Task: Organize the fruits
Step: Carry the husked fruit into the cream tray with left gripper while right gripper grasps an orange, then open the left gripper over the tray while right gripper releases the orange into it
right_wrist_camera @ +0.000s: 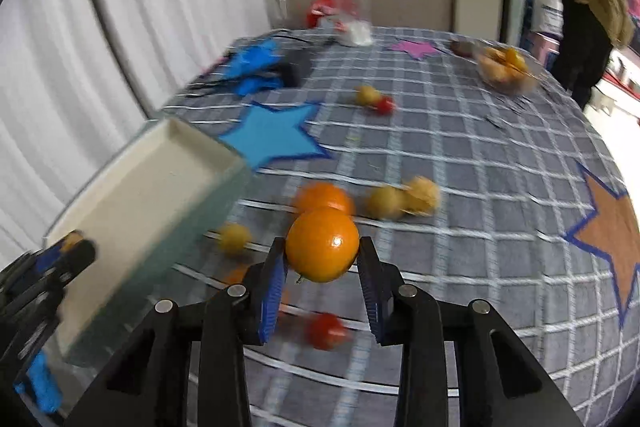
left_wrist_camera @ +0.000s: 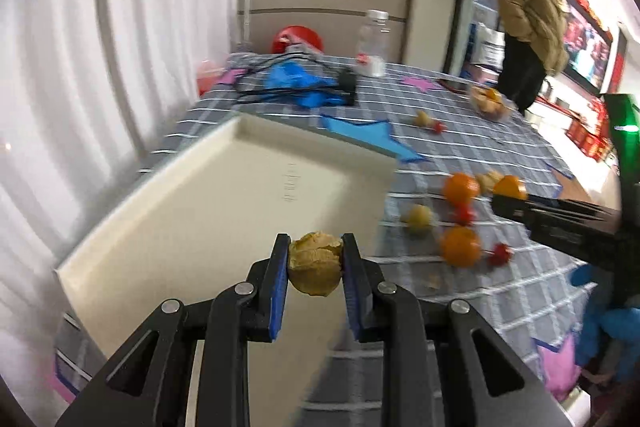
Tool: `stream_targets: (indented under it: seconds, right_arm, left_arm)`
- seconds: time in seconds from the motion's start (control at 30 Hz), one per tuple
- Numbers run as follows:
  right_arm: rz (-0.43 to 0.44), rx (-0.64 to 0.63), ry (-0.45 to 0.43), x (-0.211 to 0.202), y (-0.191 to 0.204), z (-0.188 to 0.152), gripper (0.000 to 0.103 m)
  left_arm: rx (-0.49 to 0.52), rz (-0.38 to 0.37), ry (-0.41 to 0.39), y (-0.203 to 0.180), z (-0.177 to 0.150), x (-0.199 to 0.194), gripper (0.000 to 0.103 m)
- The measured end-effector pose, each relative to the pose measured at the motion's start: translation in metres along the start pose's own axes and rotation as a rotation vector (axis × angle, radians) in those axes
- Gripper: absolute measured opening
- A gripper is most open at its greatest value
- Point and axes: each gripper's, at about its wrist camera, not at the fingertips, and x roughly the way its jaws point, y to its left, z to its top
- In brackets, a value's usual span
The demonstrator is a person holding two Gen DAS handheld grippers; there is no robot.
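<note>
Left wrist view. The left gripper [left_wrist_camera: 315, 259], black with ribbed blue pads, is closed on a papery, wrinkled tan husk fruit [left_wrist_camera: 315, 264], held above the near edge of a smooth cream rectangular tray [left_wrist_camera: 208, 195] with a raised rim. The tray sits on a grey cloth [left_wrist_camera: 460, 131] gridded with white lines. To the right of the tray lie loose fruits: two glossy round oranges [left_wrist_camera: 461, 246], a small yellow fruit [left_wrist_camera: 418, 217] and small red ones [left_wrist_camera: 500, 253]. The right gripper [left_wrist_camera: 510, 197] enters from the right edge with an orange at its tip. A flat blue star [left_wrist_camera: 372, 137] lies beyond the tray; farther off stand a clear plastic bottle [left_wrist_camera: 372, 45] and a clear bowl [left_wrist_camera: 490, 103] of fruit. A person [left_wrist_camera: 528, 27] in a puffy tan coat stands by the far edge.

Right wrist view. The right gripper [right_wrist_camera: 322, 261] grips a smooth orange [right_wrist_camera: 322, 245] between its blue pads, raised off the cloth [right_wrist_camera: 460, 155]. A second orange [right_wrist_camera: 322, 197] lies just behind it, with blurred yellow fruits [right_wrist_camera: 386, 203] nearby and a red one [right_wrist_camera: 326, 331] below. The tray [right_wrist_camera: 132, 211] stands at left, the left gripper [right_wrist_camera: 66, 253] over its near end. A brown star [right_wrist_camera: 612, 227] edged in blue lies at right.
</note>
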Motion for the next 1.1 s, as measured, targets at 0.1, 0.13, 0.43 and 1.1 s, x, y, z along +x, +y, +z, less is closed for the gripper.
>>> stream_targets:
  seconds: [0.1, 0.13, 0.43, 1.1]
  right_arm:
    - [0.052, -0.044, 0.005, 0.008, 0.032, 0.008, 0.037]
    - [0.065, -0.060, 0.006, 0.012, 0.042, 0.011, 0.037]
    - [0.106, -0.176, 0.049, 0.048, 0.117, 0.021, 0.037]
    - [0.066, -0.054, 0.000, 0.018, 0.067, 0.026, 0.103]
  left_arm:
    - [-0.028, 0.043, 0.018, 0.023, 0.002, 0.011, 0.027]
    - [-0.040, 0.048, 0.030, 0.031, 0.002, 0.016, 0.027]
    - [-0.080, 0.041, 0.105, 0.061, -0.010, 0.039, 0.028]
    - [-0.015, 0.090, 0.043, 0.032, -0.008, 0.012, 0.080]
